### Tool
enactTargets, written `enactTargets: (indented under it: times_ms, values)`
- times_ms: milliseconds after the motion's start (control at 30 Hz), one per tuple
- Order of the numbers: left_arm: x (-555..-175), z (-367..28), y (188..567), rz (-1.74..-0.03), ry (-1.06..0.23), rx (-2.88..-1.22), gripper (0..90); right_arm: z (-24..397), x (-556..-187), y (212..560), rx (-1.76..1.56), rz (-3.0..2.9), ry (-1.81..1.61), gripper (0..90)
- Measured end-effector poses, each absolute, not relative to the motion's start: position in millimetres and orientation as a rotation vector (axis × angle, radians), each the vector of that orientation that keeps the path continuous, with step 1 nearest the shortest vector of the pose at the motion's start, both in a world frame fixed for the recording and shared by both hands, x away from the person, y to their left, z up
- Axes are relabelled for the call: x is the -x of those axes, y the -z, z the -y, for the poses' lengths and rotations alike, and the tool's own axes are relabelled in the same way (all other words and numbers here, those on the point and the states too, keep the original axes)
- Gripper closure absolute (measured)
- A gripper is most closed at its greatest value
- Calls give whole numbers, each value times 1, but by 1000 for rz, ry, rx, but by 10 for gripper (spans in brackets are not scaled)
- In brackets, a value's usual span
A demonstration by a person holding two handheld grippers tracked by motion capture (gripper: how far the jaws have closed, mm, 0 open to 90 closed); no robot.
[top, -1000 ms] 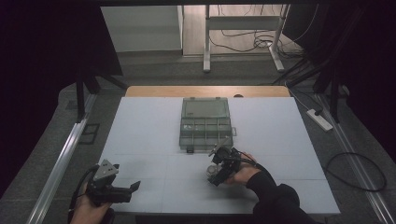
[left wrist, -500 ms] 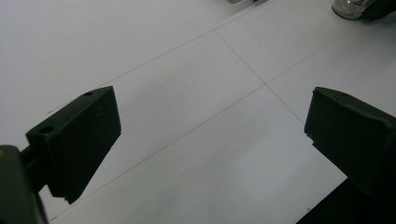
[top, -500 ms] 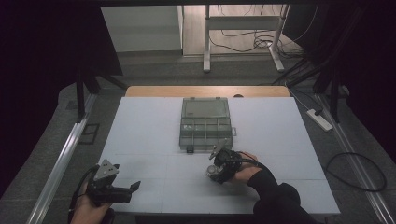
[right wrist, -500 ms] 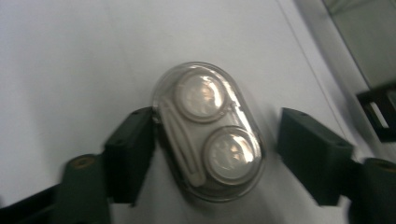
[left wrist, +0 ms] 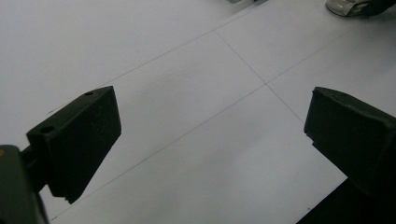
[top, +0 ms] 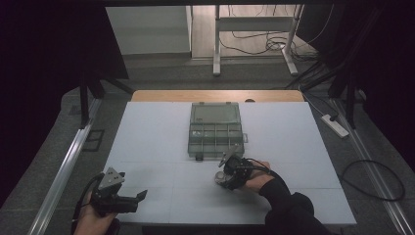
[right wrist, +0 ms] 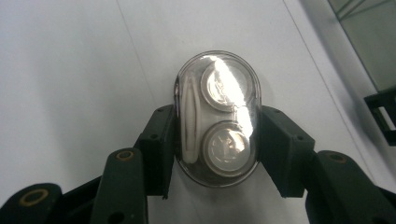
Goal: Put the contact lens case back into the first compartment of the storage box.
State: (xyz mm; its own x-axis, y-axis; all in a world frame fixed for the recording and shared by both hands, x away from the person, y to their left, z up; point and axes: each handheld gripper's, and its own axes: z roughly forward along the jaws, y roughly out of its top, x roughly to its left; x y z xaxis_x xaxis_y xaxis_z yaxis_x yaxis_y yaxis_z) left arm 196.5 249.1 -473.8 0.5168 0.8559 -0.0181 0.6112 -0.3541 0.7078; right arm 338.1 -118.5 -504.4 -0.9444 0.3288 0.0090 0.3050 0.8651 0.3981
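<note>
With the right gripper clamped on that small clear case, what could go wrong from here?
1. The right gripper, whose jaws have just been closing, pinches the clear oval case by its smooth curved sides near one end; it could slip or pivot out when lifted.
2. The compartment organizer box sits just beyond the case; a careless lift or swing might knock it.
3. The left gripper is open over bare table, so nothing backs up the grip.
</note>
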Motion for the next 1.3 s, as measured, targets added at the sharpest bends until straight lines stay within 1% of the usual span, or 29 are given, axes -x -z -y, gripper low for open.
enactTargets:
  times_ms: [400, 767, 1300]
  values:
    - [-197, -249, 474, -1192, -472, -2090, 38, 121, -340, 488, -661, -2940, -816, 492]
    - [-197, -249, 474, -1195, -467, -2089, 38, 120, -345, 475, -792, -2869, -910, 493]
    - [-197, -250, 474, -1196, -464, -2082, 38, 110, -369, 462, -927, -2758, -1013, 492]
